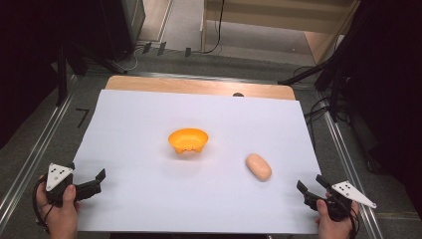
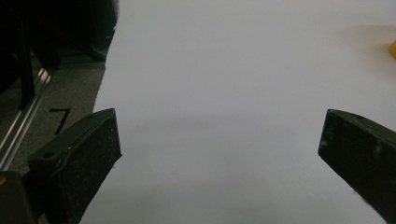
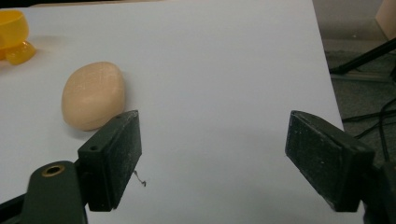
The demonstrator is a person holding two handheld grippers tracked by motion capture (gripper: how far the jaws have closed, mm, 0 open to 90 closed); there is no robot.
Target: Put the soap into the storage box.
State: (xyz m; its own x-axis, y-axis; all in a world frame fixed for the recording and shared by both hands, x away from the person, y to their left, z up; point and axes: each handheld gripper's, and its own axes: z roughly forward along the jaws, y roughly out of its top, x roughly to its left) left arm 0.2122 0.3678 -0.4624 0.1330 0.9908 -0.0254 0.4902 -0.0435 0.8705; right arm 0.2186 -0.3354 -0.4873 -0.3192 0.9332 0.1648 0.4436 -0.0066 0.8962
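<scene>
2 grippers are held at the near corners of the white sheet (image 1: 149,114), the left gripper (image 1: 97,181) and the right gripper (image 1: 309,183) both with jaws spread and empty. A bowl (image 1: 188,141) sits mid-sheet; a bun (image 1: 258,167) lies right of it, apart. Nothing is grasped yet; a reach by the right gripper to the nearby bun seems called for.

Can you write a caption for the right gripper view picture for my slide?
Open right gripper over white paper, a tan bun just left and an orange bowl beyond.
</scene>
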